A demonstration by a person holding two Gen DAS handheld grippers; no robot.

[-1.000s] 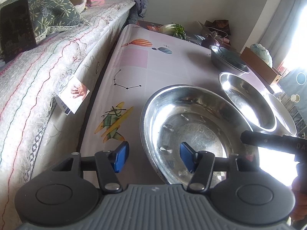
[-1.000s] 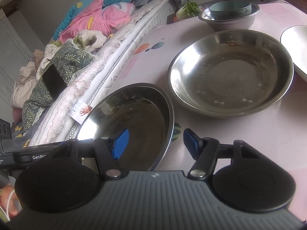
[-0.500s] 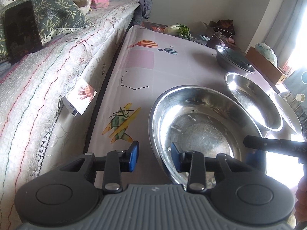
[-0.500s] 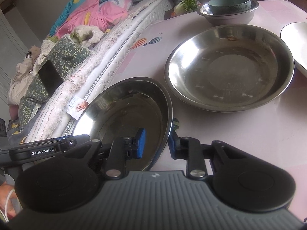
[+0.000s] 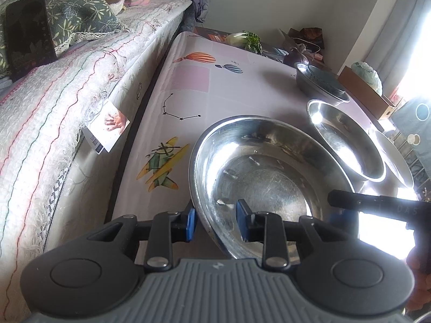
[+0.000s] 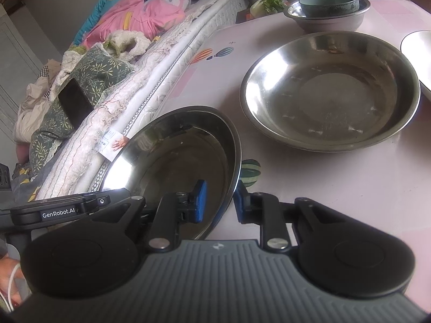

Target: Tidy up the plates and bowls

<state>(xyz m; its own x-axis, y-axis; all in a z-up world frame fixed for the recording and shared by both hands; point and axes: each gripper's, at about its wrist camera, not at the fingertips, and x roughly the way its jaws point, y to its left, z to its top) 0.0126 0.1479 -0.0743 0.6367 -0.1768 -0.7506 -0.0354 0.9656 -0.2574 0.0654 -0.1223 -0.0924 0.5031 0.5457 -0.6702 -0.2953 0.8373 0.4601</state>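
A wide steel plate (image 5: pixel 269 172) lies at the near end of the table; it also shows in the right wrist view (image 6: pixel 175 156), tilted. My left gripper (image 5: pixel 215 222) is shut on its near left rim. My right gripper (image 6: pixel 219 202) is shut on its right rim. A second steel plate (image 6: pixel 331 91) lies beyond it, also in the left wrist view (image 5: pixel 347 140). A third steel plate (image 6: pixel 417 51) is at the right edge. A teal bowl (image 6: pixel 328 2) sits inside a grey basin (image 6: pixel 328 20) at the far end.
The table (image 5: pixel 194 86) has a pink printed cloth. A bed with a quilt (image 5: pixel 54 102) runs along its left side, with a dark phone (image 5: pixel 27 35) on a pillow. A cardboard box (image 5: pixel 366 88) and greens (image 5: pixel 247 40) lie at the far end.
Both grippers went from open to shut on opposite rims of the near plate, and the plate's rim has tipped up a little.
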